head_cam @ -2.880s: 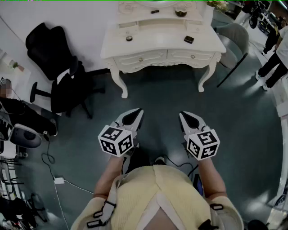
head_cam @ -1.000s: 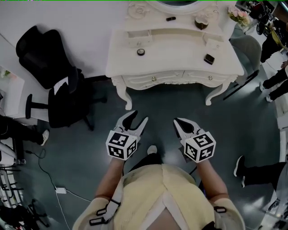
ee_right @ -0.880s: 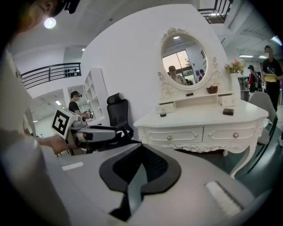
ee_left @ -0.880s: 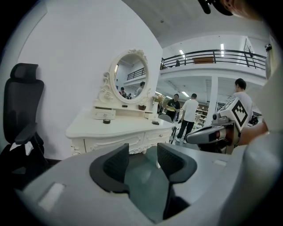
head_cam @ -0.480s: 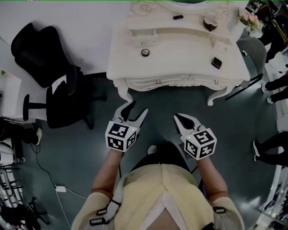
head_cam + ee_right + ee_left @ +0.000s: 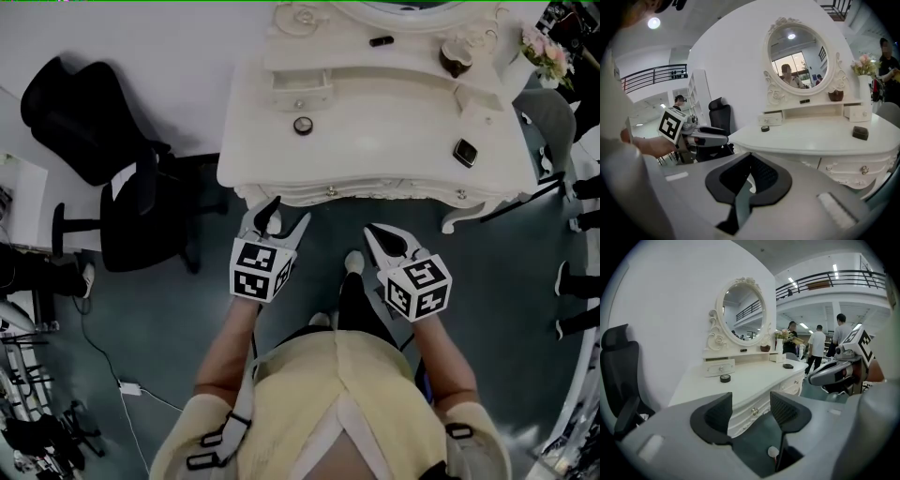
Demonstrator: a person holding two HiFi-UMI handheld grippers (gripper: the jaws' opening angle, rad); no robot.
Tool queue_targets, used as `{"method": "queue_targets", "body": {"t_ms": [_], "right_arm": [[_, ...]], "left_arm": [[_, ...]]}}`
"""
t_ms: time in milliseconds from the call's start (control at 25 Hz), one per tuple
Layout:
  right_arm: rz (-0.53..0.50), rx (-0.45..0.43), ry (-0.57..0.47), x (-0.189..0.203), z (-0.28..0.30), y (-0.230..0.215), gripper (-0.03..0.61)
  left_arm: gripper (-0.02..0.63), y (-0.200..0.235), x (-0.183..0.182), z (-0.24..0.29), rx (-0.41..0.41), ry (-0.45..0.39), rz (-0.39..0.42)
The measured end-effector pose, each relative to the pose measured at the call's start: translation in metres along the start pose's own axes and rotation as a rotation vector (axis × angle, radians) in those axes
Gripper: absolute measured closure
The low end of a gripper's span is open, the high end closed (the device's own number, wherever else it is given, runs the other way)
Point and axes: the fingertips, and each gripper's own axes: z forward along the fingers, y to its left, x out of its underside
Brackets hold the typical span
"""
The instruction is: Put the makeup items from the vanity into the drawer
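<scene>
Person stands facing the vanity [image 6: 375,108], both grippers held out toward its front edge and not touching it. The left gripper [image 6: 287,216] is just before the vanity's left front corner. Its jaws are spread wide and have just been opening, with nothing between them. Only the vanity front shows through the gap. The right gripper [image 6: 373,232] is before the vanity's middle, jaws pressed fully together, holding nothing.

Makeup items all on the vanity:
- round compact [image 6: 302,126] on the left of the top, just in front of the small upper drawer [image 6: 302,91]
- dark square compact [image 6: 465,152] on the right of the top, near the front edge
- small black stick [image 6: 381,41] on the raised shelf below the mirror [image 6: 740,310]
- brown pot [image 6: 454,60] at the right end of that shelf

The front drawer [image 6: 323,193] under the top is closed — knob visible.

Pink flowers [image 6: 546,47] sit at the vanity's back right corner, and a black office chair [image 6: 103,150] stands left of the vanity.
</scene>
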Motion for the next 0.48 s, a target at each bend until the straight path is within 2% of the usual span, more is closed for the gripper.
{"method": "queue_targets", "body": {"t_ms": [240,480], "right_arm": [[-0.008,-0.048,0.022,-0.026,0.031,-0.049,0.575],[-0.022,-0.085,0.054,-0.042,0.056,-0.085,0.575]], "left_arm": [[0.367,0.023,-0.021,0.055,-0.066,0.052,0.02],[0.359,0.047,-0.035,0.096,-0.143,0.13,0.114]]}}
